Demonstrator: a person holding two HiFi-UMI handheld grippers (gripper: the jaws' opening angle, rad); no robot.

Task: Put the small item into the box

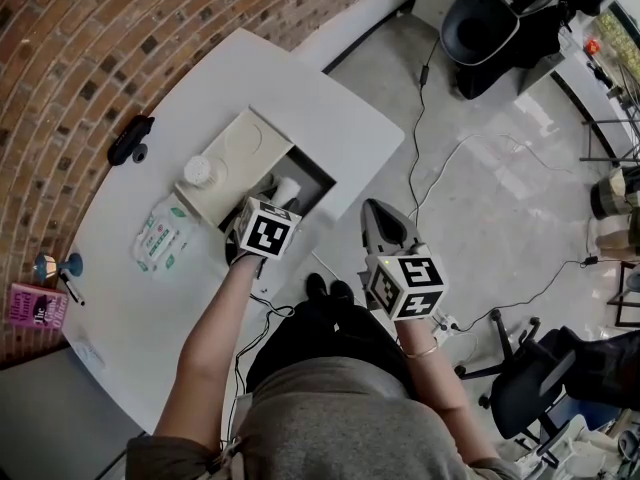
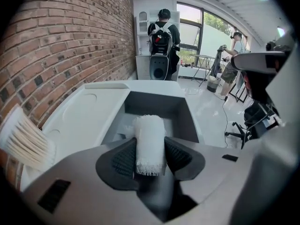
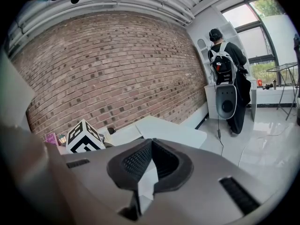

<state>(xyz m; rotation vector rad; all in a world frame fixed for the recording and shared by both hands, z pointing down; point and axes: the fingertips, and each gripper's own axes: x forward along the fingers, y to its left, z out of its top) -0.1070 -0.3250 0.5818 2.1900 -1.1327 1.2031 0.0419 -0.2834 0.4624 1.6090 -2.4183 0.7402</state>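
**Gauze roll gripped at the open box, not yet let go**

Left gripper (image 2: pixel 150 146): jaws clenched on a white gauze roll (image 2: pixel 150 131), with a pad against each flank. The roll stands upright and pokes past the tips. It hangs over the near end of the box (image 2: pixel 154 108), above the grey well. The lid (image 1: pixel 240 153) lies flipped open on the far side.

Right gripper (image 3: pixel 151 146): jaws pressed together, nothing made out between them. It is held off the table (image 1: pixel 330 118), over the floor (image 1: pixel 480 168).

Risks (judgement):
- The roll is close to the near rim. Released this short, it may clip the rim and roll out across the table.
- The weave is loose and the lower edge frayed. Threads could snag on the ribbed pads and drag the roll back as the jaws part.
- Something pale already lies in the well; I cannot tell what. The roll could land on it and tip.

Surface: a white table with rounded corners. A wipes pack (image 1: pixel 163 233) and a round white tub (image 1: pixel 198 171) sit beside the lid.

Room: brick wall (image 1: pixel 120 28), glossy grey floor with trailing cables (image 1: pixel 420 158). A person with a backpack (image 2: pixel 161 32) stands by the far windows.
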